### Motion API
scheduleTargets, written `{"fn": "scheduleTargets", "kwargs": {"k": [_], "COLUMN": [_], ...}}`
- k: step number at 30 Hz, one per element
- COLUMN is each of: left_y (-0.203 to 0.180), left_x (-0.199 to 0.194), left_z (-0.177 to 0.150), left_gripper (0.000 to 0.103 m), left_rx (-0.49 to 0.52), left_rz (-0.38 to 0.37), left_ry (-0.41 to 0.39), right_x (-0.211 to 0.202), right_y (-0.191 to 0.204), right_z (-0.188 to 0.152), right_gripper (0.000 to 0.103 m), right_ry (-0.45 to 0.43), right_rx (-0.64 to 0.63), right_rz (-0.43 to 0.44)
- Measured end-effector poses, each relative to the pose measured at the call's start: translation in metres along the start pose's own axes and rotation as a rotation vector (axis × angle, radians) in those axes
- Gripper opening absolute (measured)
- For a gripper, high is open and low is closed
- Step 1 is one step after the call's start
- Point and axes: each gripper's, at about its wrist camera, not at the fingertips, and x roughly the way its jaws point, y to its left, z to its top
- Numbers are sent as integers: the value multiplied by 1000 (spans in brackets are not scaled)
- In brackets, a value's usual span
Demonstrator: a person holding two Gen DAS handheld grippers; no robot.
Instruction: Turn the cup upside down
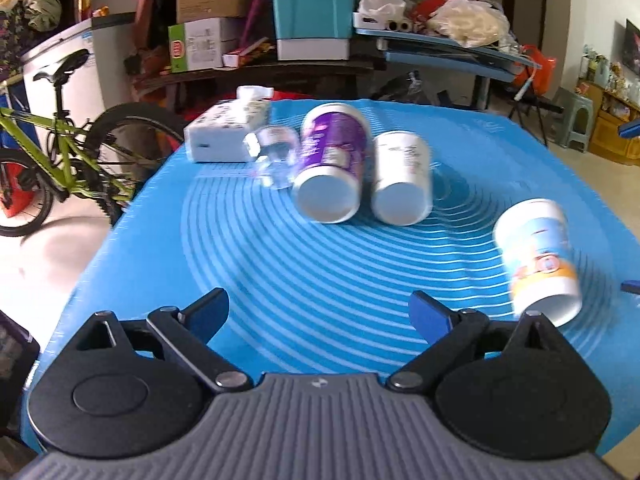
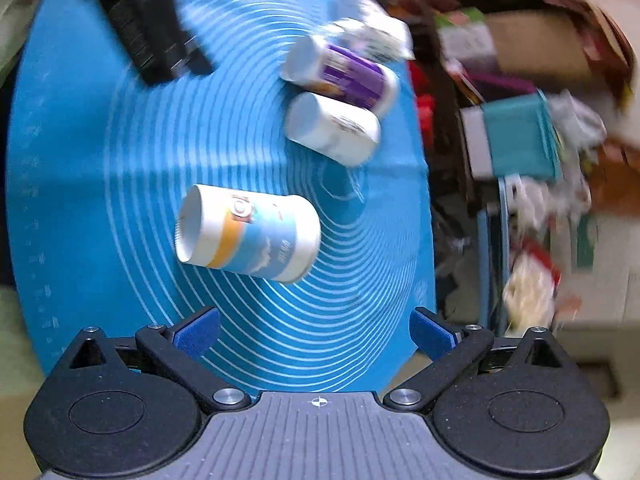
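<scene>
Three paper cups stand upside down on the blue mat (image 1: 320,280): a purple one (image 1: 330,168), a white one (image 1: 402,178) and a blue-and-orange one (image 1: 538,256) at the right. A clear glass (image 1: 276,154) sits left of the purple cup. My left gripper (image 1: 320,312) is open and empty, near the mat's front edge. The right wrist view is rolled sideways and blurred; it shows the blue-and-orange cup (image 2: 248,234), the white cup (image 2: 332,128) and the purple cup (image 2: 344,74). My right gripper (image 2: 316,334) is open and empty, short of the blue-and-orange cup.
A white tissue box (image 1: 226,130) lies at the mat's far left. A green bicycle (image 1: 60,148) stands left of the table. Cluttered shelves and a teal bin (image 1: 312,8) are behind. The left gripper's dark body (image 2: 148,20) shows in the right wrist view.
</scene>
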Motion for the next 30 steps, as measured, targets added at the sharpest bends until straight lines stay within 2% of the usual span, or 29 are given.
{"fn": "scheduleTargets", "kwargs": {"k": [6,9,15,25,30], "left_y": [21,25,25,22,23], "left_x": [4,4,5,8,8], "left_z": [-4,-6,-6,-8,-8], "left_gripper": [96,96,96,96,96], "left_rx": [9,13,8,0,-1], "left_rz": [40,46,34,25,25], "left_ry": [0,-2,-1,5,5], "right_x": [12,23,28,38,45], "right_y": [25,35,52,83,94], "right_z": [21,27,32,29,27], "right_gripper": [103,103,103,95,94], "right_ry": [13,27,-9,-68,-54], "right_rx": [-231,-341,-542,-872,-978], "right_rz": [-48,-101,-168,-179,-200]}}
